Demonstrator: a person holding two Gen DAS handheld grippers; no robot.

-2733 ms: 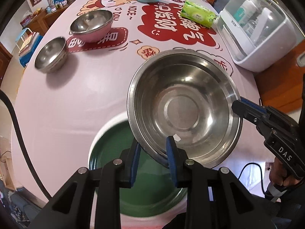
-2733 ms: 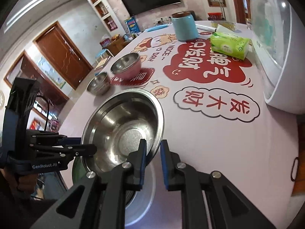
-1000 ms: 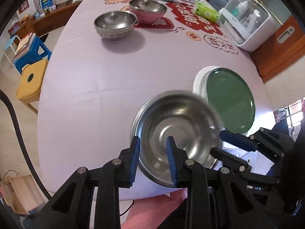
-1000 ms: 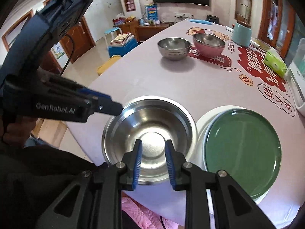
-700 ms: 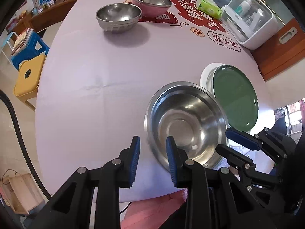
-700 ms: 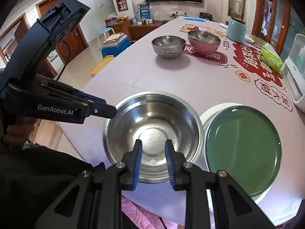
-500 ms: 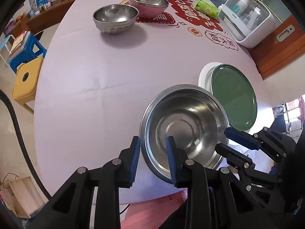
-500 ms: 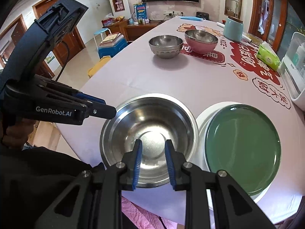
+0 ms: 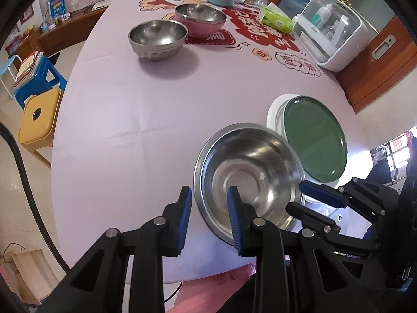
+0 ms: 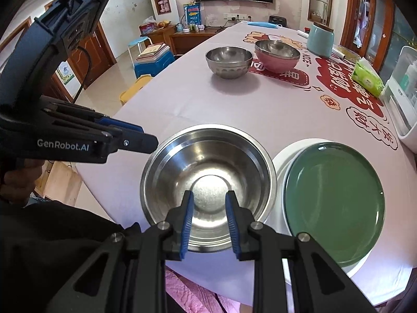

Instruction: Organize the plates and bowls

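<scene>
A large steel bowl point(image 9: 250, 174) point(image 10: 208, 172) rests on the pink tablecloth near the front edge, left of a green plate point(image 9: 315, 138) point(image 10: 333, 206) stacked on a white plate point(image 10: 282, 161). My left gripper point(image 9: 209, 211) is open at the bowl's left rim, one finger outside and one over the inside. My right gripper point(image 10: 209, 214) is open at the bowl's near rim and touches nothing. A smaller steel bowl point(image 9: 157, 39) point(image 10: 229, 61) and a pink bowl point(image 9: 200, 19) point(image 10: 276, 54) stand at the far end.
A teal canister point(image 10: 320, 39), a green tissue pack point(image 10: 367, 78) and a white lidded box point(image 9: 336, 31) stand along the far right. A yellow stool point(image 9: 39, 114) and a blue stool with books point(image 10: 153, 57) stand off the table's left side.
The large bowl was carried from above the green plate to the table left of it and set down. Both grippers have opened and let go of its rim.
</scene>
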